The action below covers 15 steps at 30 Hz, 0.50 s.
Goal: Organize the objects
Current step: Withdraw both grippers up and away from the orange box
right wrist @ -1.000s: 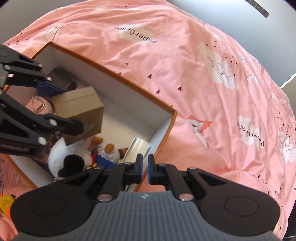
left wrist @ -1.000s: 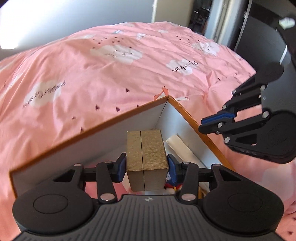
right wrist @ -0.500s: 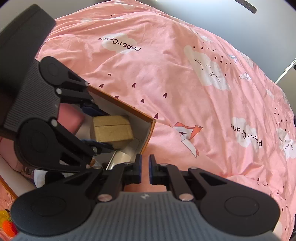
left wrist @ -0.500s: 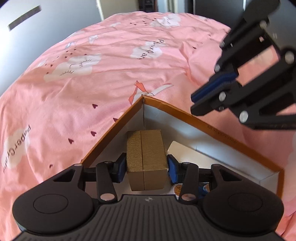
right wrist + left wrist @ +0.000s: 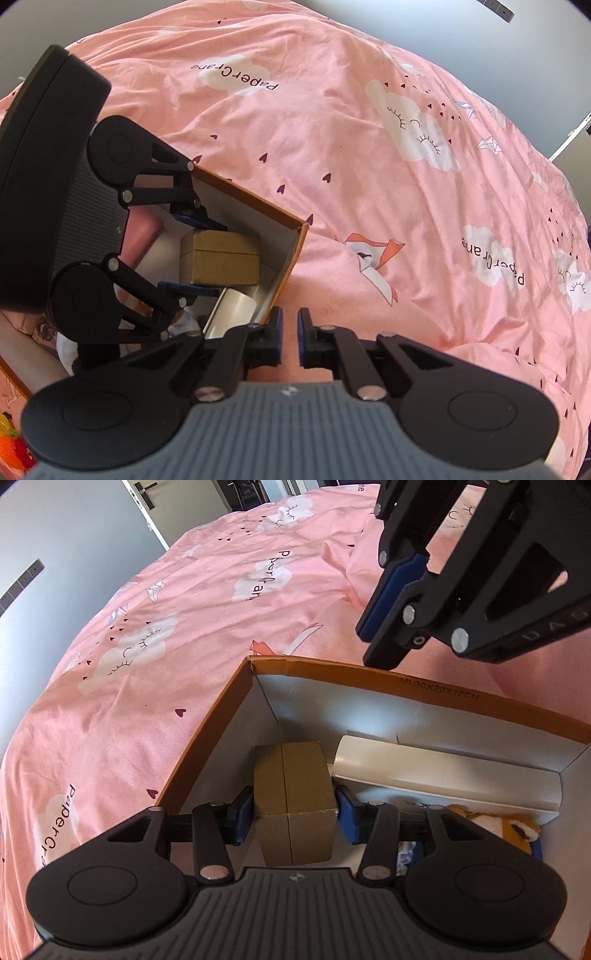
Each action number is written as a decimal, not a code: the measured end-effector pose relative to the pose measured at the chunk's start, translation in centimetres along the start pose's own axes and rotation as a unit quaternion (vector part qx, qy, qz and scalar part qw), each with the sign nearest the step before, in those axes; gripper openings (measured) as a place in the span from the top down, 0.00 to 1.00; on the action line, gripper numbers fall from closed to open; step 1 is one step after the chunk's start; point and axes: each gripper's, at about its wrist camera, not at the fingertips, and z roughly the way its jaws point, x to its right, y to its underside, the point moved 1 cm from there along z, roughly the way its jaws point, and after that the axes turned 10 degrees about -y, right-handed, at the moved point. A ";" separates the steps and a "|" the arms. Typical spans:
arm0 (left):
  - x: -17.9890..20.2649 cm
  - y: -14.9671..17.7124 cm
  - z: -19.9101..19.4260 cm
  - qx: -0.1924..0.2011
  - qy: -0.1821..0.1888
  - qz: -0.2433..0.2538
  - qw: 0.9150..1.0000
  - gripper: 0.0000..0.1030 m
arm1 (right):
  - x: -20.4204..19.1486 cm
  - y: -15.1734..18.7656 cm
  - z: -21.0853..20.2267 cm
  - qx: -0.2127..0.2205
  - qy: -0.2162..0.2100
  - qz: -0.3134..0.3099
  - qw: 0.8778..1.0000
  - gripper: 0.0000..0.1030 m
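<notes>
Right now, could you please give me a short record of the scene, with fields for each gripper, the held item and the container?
left gripper: shut on the small brown box, lowered into a corner of the storage box
right gripper: fingers almost together, holding nothing, just outside the storage box
storage box: open, orange rim, white inside, on the pink bedspread
also inside: white roll, plush toy

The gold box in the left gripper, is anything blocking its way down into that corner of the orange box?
Nothing visible does. The gold box is inside the orange box at its corner; the white roll lies beside it, not under.
</notes>
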 end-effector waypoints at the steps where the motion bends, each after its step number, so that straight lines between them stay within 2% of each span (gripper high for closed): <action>1: 0.1 0.0 0.0 -0.003 -0.006 0.001 1.000 0.41 | 0.0 0.0 0.1 -0.003 0.004 0.000 1.000 0.86; 5: 0.2 0.2 -0.3 -0.014 -0.022 -0.005 1.000 0.29 | 0.0 0.3 -0.1 -0.004 0.008 0.002 1.000 0.82; 12: -1.1 0.8 -2.1 -0.032 -0.055 -0.072 0.995 0.25 | -0.5 0.6 -0.8 0.001 0.012 -0.006 1.000 0.79; 15: -2.1 1.2 -3.3 -0.053 -0.047 -0.115 0.991 0.24 | -0.7 0.7 -0.9 -0.001 0.013 -0.006 1.000 0.78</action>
